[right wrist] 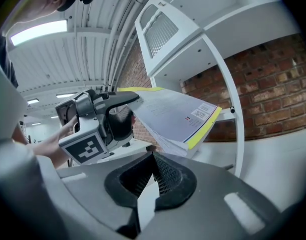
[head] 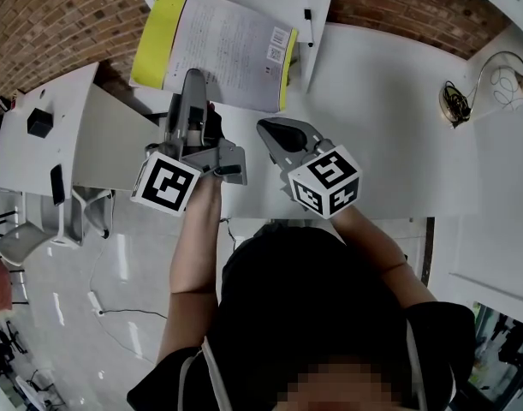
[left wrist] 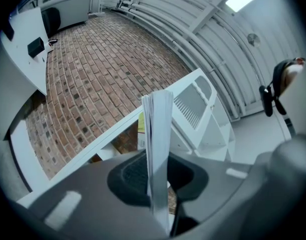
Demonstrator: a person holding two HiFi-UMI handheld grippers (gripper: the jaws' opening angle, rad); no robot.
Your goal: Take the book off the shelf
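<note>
The left gripper [head: 193, 80] pinches the yellow-edged white paperback book [head: 231, 45] by its near edge, apparently to hold it clear of the white shelf [head: 319, 7] beyond (right gripper [head: 276, 137] pressed together, empty).

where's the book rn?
Head view, upper left of centre: the book is clamped by its near edge in the left claw, held in the air just left of the white shelf frame, not resting on it.
</note>
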